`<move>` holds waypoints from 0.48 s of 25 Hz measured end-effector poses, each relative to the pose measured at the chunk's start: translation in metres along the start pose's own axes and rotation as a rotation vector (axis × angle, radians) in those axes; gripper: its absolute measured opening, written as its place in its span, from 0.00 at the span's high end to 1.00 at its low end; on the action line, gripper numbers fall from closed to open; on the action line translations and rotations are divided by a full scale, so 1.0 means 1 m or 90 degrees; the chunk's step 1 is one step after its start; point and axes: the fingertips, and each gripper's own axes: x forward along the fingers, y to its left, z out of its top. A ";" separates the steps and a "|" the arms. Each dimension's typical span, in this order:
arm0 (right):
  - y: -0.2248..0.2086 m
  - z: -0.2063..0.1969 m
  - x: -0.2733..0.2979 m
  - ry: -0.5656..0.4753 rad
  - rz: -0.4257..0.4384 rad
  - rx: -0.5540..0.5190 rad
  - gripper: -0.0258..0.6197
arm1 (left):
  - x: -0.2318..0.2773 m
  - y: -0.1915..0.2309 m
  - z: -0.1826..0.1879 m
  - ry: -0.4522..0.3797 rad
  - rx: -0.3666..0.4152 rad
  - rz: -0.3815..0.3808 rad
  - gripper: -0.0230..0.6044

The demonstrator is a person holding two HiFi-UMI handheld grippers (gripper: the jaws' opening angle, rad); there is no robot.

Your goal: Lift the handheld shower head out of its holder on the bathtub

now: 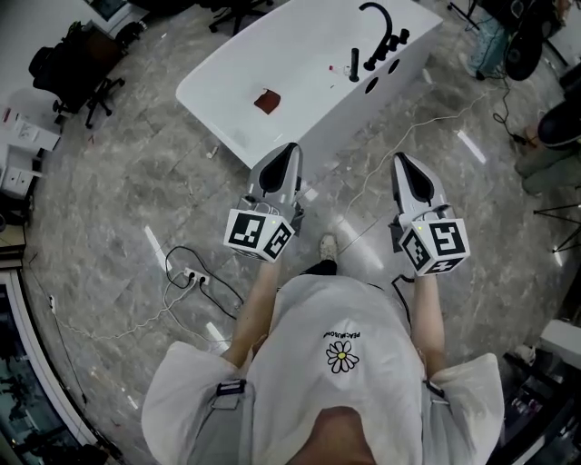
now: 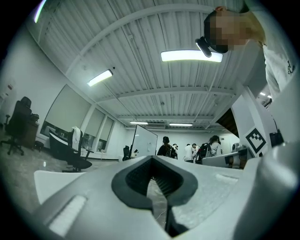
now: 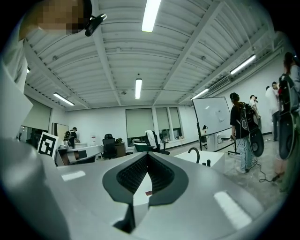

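The left gripper (image 1: 290, 154) is held shut and empty over the grey marbled floor (image 1: 136, 182), its tips aimed at the glossy white tub (image 1: 218, 100). The shower head (image 1: 354, 62), a slim black stick, is seen standing in its holder at the tub's right end beside the curved black tap (image 1: 381, 20). It lies ahead of and between both grippers, and neither is judged clearly nearer. The right gripper (image 1: 400, 163) is likewise closed on nothing.

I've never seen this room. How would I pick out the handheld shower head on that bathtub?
Find the white bathtub lying slantwise on the grey marble floor, then the black fittings clustered near its far right end. The shower head is the slim straight stick standing upright at the cluster's left, unlike the tall arched spout and squat knobs beside it.
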 end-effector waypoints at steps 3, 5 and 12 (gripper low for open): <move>-0.008 0.002 0.038 0.002 -0.008 0.002 0.92 | 0.022 0.036 0.001 -0.005 -0.006 0.007 0.96; -0.012 -0.003 0.056 0.012 -0.014 0.001 0.92 | 0.034 0.057 -0.003 -0.002 -0.014 0.016 0.96; -0.044 -0.024 0.116 0.053 0.004 0.019 0.92 | 0.075 0.096 -0.025 0.022 -0.038 0.045 0.96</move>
